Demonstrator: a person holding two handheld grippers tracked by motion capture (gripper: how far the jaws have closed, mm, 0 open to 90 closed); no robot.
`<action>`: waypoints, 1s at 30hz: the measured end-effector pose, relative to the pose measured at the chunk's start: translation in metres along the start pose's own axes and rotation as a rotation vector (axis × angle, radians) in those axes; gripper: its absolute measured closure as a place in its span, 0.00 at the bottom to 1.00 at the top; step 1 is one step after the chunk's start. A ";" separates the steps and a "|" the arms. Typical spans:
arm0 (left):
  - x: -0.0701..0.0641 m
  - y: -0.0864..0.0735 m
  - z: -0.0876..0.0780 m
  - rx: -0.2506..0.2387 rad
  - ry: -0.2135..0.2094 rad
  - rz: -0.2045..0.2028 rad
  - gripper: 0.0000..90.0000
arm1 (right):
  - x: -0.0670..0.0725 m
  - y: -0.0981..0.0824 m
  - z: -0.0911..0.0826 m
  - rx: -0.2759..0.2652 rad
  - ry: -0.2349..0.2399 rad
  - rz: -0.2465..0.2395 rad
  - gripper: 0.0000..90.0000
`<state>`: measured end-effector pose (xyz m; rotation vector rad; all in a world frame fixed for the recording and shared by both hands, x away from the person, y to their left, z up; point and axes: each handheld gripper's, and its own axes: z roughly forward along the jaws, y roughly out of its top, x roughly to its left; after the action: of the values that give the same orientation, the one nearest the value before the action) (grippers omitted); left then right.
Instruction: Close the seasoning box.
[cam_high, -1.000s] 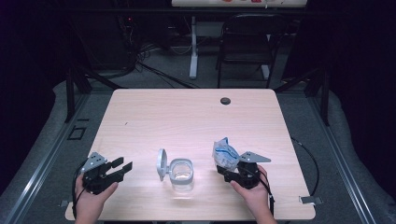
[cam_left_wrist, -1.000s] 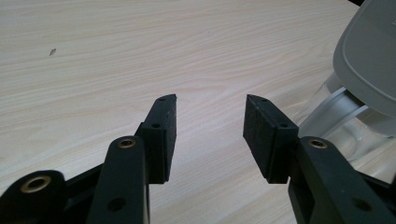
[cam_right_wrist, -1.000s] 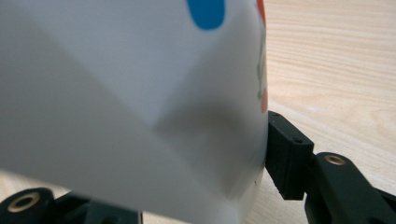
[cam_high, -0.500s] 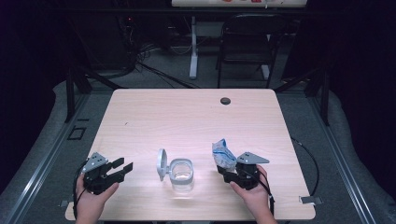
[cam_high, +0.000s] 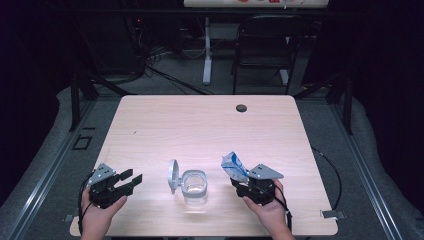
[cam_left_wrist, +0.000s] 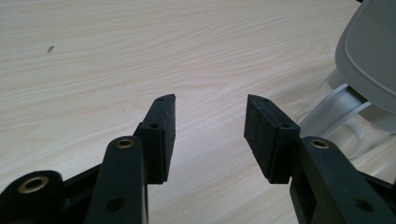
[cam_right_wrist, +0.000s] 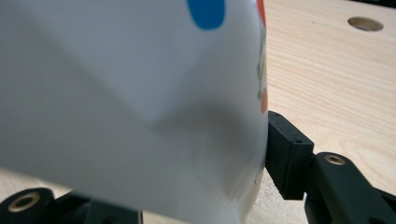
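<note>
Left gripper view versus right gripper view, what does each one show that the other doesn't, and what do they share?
The left gripper view shows the left gripper open with nothing between its pads, and the grey lid of the clear container beside it. The right gripper view shows the white packet with coloured print held in the right gripper, and a round hole in the tabletop. Both show the wooden table.

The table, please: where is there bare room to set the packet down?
The whole far half of the table is bare, up to the small hole. A patch lies free between the left claw and the open container. It is crowded between the container and the right claw holding the packet.
</note>
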<state>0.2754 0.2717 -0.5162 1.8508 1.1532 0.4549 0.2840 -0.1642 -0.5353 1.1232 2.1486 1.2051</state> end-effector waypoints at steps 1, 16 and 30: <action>0.000 0.000 0.000 -0.002 -0.001 0.000 0.60 | 0.001 0.000 0.000 0.000 -0.004 -0.010 0.52; -0.001 0.000 0.000 -0.003 -0.002 0.004 0.60 | 0.015 0.003 0.001 0.011 -0.091 -0.127 0.53; 0.000 0.000 0.000 -0.003 0.003 0.005 0.56 | 0.019 0.008 0.000 0.004 -0.120 -0.157 0.53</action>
<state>0.2753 0.2719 -0.5158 1.8517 1.1494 0.4621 0.2759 -0.1466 -0.5283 0.9821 2.1054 1.0379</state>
